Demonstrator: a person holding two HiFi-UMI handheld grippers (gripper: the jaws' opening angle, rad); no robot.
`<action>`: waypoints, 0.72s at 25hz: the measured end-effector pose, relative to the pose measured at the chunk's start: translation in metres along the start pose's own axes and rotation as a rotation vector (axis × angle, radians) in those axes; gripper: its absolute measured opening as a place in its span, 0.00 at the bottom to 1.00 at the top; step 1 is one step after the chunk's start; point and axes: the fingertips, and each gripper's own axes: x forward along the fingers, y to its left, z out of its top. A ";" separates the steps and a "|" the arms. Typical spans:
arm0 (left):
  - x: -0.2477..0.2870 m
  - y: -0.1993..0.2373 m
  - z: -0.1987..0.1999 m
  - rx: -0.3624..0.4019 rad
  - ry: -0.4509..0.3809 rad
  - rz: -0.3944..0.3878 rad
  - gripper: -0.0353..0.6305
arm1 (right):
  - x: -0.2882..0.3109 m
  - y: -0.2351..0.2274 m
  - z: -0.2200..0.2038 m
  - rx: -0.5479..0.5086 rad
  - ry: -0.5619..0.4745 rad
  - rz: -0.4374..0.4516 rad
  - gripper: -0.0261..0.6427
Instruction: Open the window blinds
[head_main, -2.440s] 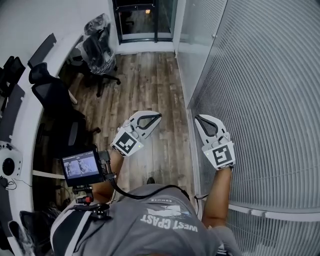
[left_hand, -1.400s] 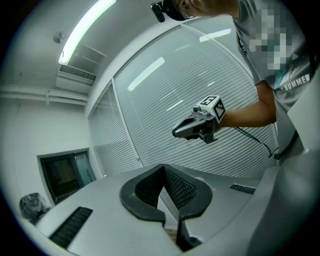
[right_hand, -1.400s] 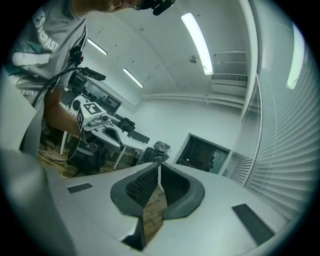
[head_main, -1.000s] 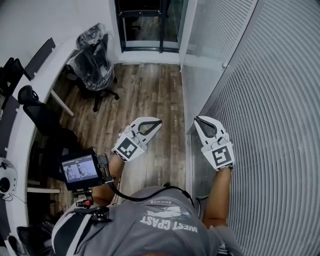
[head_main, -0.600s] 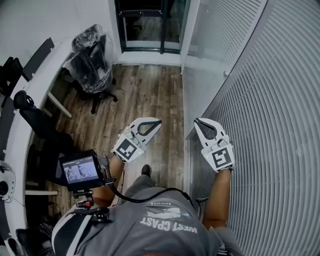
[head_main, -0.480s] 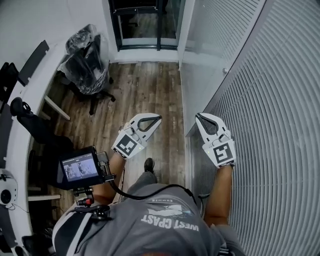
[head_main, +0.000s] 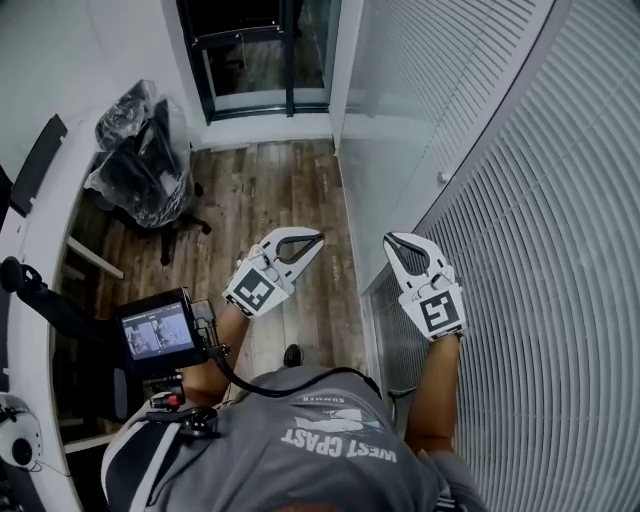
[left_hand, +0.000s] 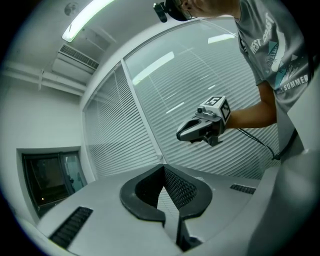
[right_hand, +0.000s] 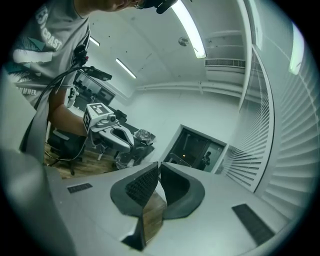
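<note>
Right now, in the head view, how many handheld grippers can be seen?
2. The left gripper is over the wooden floor; the right gripper is beside the window blinds. Both are shut and empty. None seems hidden.

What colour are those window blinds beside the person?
The window blinds are white, thin-slatted; clearest in the head view.

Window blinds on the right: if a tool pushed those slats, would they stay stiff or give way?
The window blinds are many thin slats, so they would probably flex and rattle rather than resist, and seem light for their span. Ceiling-light reflections across them in the left gripper view hint at glass in front, so a push might meet a hard pane.
</note>
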 end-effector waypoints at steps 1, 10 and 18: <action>0.004 0.010 -0.004 -0.001 -0.007 -0.006 0.06 | 0.007 -0.005 -0.002 0.006 0.002 -0.011 0.04; 0.053 0.063 -0.031 -0.016 -0.082 -0.097 0.06 | 0.048 -0.030 -0.024 -0.001 0.087 -0.070 0.04; 0.187 0.055 -0.046 -0.029 -0.096 -0.206 0.06 | 0.040 -0.097 -0.087 0.059 0.128 -0.112 0.04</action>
